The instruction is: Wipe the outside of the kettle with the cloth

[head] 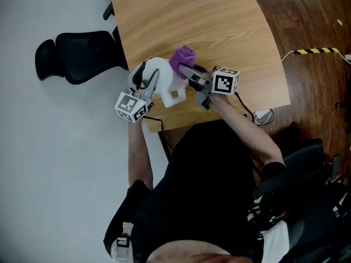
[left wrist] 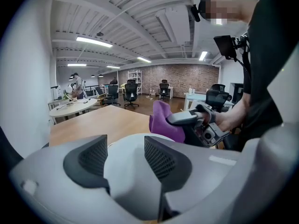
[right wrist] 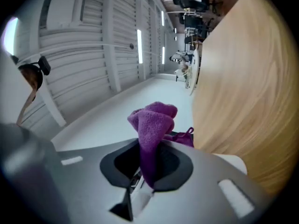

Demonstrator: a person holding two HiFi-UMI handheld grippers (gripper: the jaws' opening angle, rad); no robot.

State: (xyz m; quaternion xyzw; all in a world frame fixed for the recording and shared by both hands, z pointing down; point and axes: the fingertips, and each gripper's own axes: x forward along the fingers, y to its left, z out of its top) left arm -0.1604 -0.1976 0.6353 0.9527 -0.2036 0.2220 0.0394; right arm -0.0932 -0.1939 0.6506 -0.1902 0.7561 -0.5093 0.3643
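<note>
At the near edge of the wooden table (head: 219, 32), centre of the head view, I hold the white kettle (head: 164, 78) with my left gripper (head: 143, 84), which comes in from the lower left. Its jaws are set on either side of the kettle's rounded body. In the left gripper view the white body (left wrist: 128, 171) fills the gap between the two dark ribbed pads (left wrist: 88, 160).

My right gripper (head: 189, 73) reaches in from the right, its jaws clamped on the purple cloth (head: 182, 56). The bunched cloth lies against the kettle's upper right side. In the right gripper view a fold of the cloth (right wrist: 152, 120) runs down between the closed jaws and bulges out above them. From the left gripper's camera, the cloth (left wrist: 163, 120) and the right gripper (left wrist: 194, 120) show just beyond the kettle.

A black office chair (head: 77, 53) stands on the pale floor at upper left.
</note>
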